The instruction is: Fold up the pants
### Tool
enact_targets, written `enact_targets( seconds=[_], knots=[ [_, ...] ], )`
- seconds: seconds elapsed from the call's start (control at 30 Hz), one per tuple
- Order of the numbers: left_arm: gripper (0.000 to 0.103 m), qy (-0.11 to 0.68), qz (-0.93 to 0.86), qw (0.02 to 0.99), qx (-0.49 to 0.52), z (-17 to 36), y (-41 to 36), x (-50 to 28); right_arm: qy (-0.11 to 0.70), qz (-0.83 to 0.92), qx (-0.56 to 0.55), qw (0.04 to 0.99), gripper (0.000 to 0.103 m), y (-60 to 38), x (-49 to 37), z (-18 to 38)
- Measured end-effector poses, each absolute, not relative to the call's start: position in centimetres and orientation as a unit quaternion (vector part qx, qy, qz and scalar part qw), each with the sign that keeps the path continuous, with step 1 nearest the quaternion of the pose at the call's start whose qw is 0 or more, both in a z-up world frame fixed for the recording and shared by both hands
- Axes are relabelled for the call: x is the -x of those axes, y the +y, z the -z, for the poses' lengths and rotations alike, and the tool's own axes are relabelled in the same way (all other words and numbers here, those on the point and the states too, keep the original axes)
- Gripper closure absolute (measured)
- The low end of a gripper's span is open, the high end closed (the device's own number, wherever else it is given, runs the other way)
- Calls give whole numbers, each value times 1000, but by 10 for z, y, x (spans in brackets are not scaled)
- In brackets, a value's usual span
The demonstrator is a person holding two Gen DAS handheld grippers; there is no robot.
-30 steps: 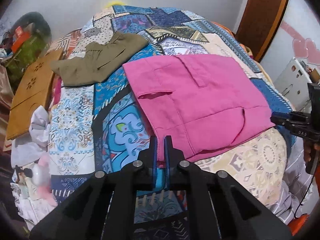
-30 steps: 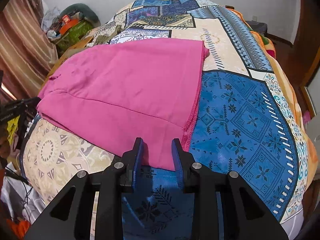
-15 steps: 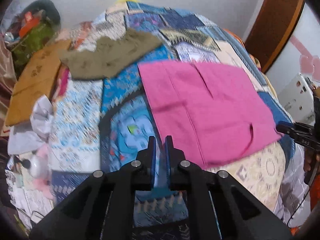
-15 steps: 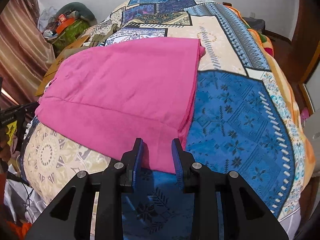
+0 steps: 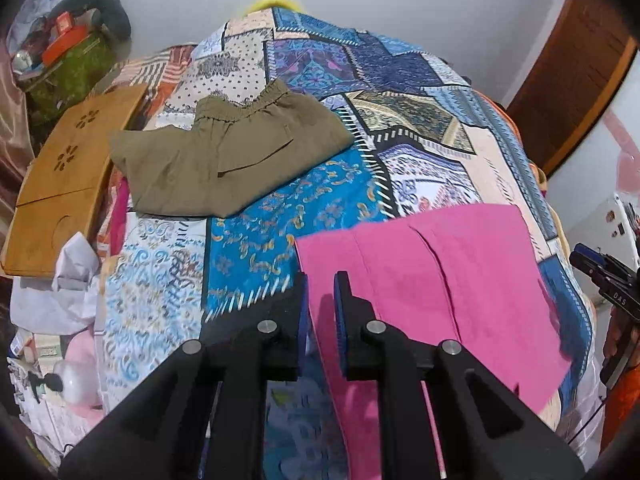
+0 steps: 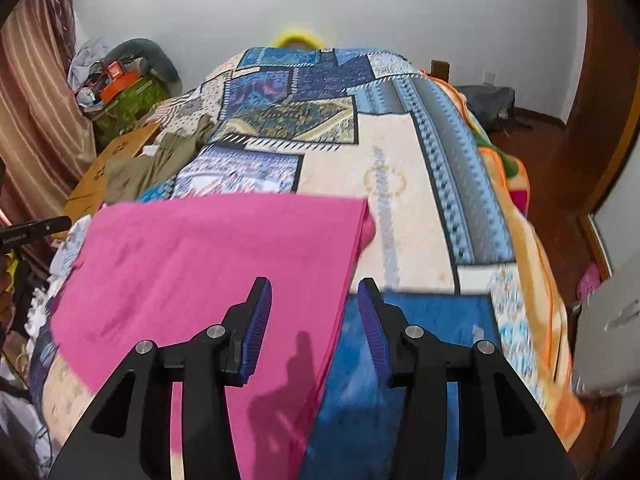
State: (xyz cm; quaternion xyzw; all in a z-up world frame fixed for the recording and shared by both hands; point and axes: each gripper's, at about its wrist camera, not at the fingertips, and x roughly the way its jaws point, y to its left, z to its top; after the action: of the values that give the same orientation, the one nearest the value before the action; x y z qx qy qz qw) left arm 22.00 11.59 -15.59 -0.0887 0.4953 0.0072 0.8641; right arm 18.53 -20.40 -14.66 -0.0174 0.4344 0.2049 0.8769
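From the left wrist view, the left claw (image 5: 321, 294) is hovering low over the near left corner of the pink pants (image 5: 432, 280), its fingers parted by a narrow gap with pink cloth showing between them; whether they are touching the fabric cannot be told. The pink pants are lying folded and flat on the patchwork bedspread (image 5: 256, 240) at the near right part of the bed. Well beyond them, toward the left, a pair of olive pants (image 5: 224, 160) is lying folded on the same bedspread, beside a wooden board (image 5: 68, 176) at the bed's left edge. The right claw (image 5: 600, 276) is showing at the far right edge.

From the right wrist view, the right claw (image 6: 315, 320) is standing wide apart, released, straddling the right edge of the pink pants (image 6: 208, 272): the left finger is hanging over pink cloth, the right finger over the blue patch of the bedspread (image 6: 400, 184). The olive pants (image 6: 152, 164) are lying far off at the left. A tip of the left claw (image 6: 36, 228) is poking in at the left edge.
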Motion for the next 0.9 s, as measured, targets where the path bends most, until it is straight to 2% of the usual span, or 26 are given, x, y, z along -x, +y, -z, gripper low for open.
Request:
enact_targets(
  seconds=[0.1,0.17,0.33,0.53,0.57,0.6,0.63,0.7,0.77,0.9],
  knots=[
    [85,506,-5,856,103,169,120,-235,438,-199,18,877,62,-201,-211,153],
    [67,513,-7,851,110,177,123,-243,445,-196,22,874,62,-199,-230,161],
    [65,531,3,837,128,197,126,-254,470,-183,29,863,62,-190,-281,188],
    [83,539,29,824,170,207,132,-256,512,-205,-41,833,62,-186,-304,223],
    [85,539,28,825,171,207,133,-255,505,-207,-39,837,66,-184,-302,223],
    [87,538,30,825,170,207,134,-255,498,-210,-29,841,78,-180,-300,222],
    [91,534,27,829,164,206,133,-254,496,-213,-19,842,83,-178,-297,222],
    [93,530,20,835,151,203,131,-252,486,-212,9,848,94,-170,-291,221],
    [97,524,1,843,123,200,128,-249,477,-208,45,853,96,-162,-289,220],
    [96,529,-11,848,38,203,115,-246,454,-183,107,865,98,-154,-281,219]
  ],
)
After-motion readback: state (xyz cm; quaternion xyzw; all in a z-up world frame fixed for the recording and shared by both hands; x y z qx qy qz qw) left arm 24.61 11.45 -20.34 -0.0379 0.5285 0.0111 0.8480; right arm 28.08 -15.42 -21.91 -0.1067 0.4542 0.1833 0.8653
